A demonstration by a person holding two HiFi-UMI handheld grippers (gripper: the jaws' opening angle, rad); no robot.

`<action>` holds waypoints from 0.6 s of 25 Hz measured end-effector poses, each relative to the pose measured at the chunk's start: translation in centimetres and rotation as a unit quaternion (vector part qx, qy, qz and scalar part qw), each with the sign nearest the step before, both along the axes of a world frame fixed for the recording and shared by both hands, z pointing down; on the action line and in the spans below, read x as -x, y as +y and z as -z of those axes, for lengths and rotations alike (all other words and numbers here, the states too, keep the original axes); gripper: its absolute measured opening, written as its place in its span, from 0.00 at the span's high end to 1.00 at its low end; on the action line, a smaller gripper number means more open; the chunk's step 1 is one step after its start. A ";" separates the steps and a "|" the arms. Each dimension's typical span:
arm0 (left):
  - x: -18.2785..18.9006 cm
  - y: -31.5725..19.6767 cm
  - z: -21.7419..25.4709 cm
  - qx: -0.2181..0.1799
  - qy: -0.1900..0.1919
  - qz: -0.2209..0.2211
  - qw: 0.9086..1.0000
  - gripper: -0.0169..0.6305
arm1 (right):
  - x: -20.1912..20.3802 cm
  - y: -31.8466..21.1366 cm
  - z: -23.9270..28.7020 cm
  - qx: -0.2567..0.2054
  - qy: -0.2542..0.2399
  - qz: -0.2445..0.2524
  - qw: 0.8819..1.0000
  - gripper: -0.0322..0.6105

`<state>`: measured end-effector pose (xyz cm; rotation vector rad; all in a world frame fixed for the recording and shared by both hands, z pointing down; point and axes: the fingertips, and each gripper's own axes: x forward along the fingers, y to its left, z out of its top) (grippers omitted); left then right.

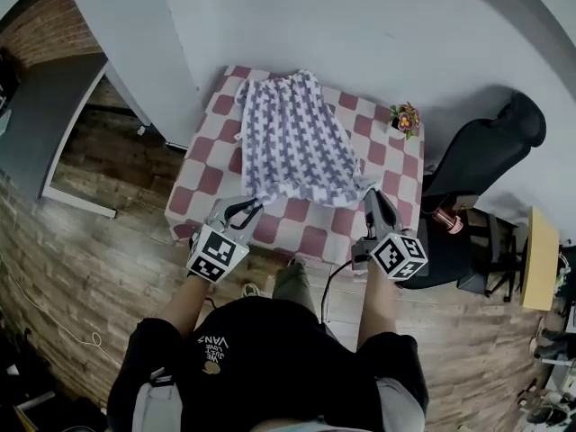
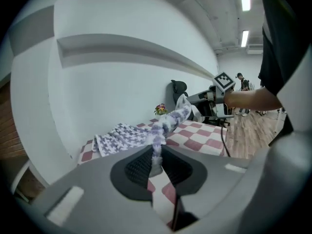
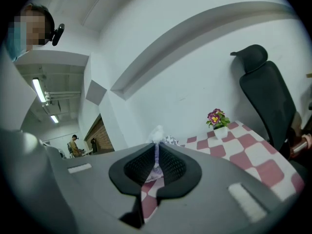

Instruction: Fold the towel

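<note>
A white towel (image 1: 295, 138) with a purple cross pattern lies spread over a table with a red and white checked cloth (image 1: 209, 183). Its near edge is lifted off the table. My left gripper (image 1: 248, 208) is shut on the towel's near left corner (image 2: 157, 150), the cloth pinched between the black pads. My right gripper (image 1: 370, 193) is shut on the near right corner (image 3: 156, 150), with a tuft of towel sticking up past its tips. From the left gripper view the towel (image 2: 127, 133) stretches across toward the right gripper (image 2: 195, 101).
A small pot of flowers (image 1: 404, 118) stands at the table's far right corner. A black office chair (image 1: 486, 147) sits right of the table. A white wall runs behind the table, and wooden floor lies around it. Other people stand far off in the room.
</note>
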<state>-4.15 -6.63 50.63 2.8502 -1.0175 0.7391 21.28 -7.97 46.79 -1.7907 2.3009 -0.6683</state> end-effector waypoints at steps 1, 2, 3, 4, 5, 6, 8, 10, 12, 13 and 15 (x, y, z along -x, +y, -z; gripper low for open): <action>0.5 0.9 0.1 -0.002 0.001 -0.003 1.000 0.89 | 0.5 1.4 -0.2 0.000 -0.003 -0.004 1.000 0.91; 1.0 1.9 0.2 -0.003 0.002 -0.007 1.000 0.89 | 1.0 2.8 -0.4 0.003 -0.005 -0.008 1.000 0.91; 1.4 2.8 0.3 -0.003 0.003 -0.012 1.000 0.89 | 1.5 4.2 -0.7 0.006 -0.007 -0.012 1.000 0.91; 1.9 3.7 0.3 -0.002 0.002 -0.016 1.000 0.89 | 1.8 5.5 -1.0 0.010 -0.009 -0.015 1.000 0.91; 2.4 4.6 0.3 0.000 0.002 -0.021 1.000 0.89 | 2.2 6.7 -1.1 0.013 -0.011 -0.017 1.000 0.91; 2.8 5.4 0.3 0.003 0.001 -0.026 1.000 0.89 | 2.5 7.9 -1.3 0.015 -0.013 -0.020 1.000 0.91; 3.6 7.1 0.0 0.012 0.000 -0.036 0.999 0.89 | 3.3 10.2 -1.6 0.023 -0.015 -0.021 0.999 0.91; 4.2 8.7 -0.5 0.026 -0.002 -0.047 0.999 0.89 | 3.9 12.2 -2.1 0.032 -0.016 -0.022 0.999 0.91; 4.7 10.1 -0.9 0.041 -0.003 -0.059 0.997 0.89 | 4.3 14.0 -2.5 0.041 -0.020 -0.025 0.999 0.91; 4.9 10.7 -1.1 0.047 -0.005 -0.065 0.997 0.89 | 4.4 14.8 -2.8 0.046 -0.021 -0.027 0.998 0.91; 5.4 11.8 -1.4 0.056 -0.009 -0.074 0.996 0.89 | 4.8 16.3 -3.3 0.057 -0.022 -0.027 0.998 0.91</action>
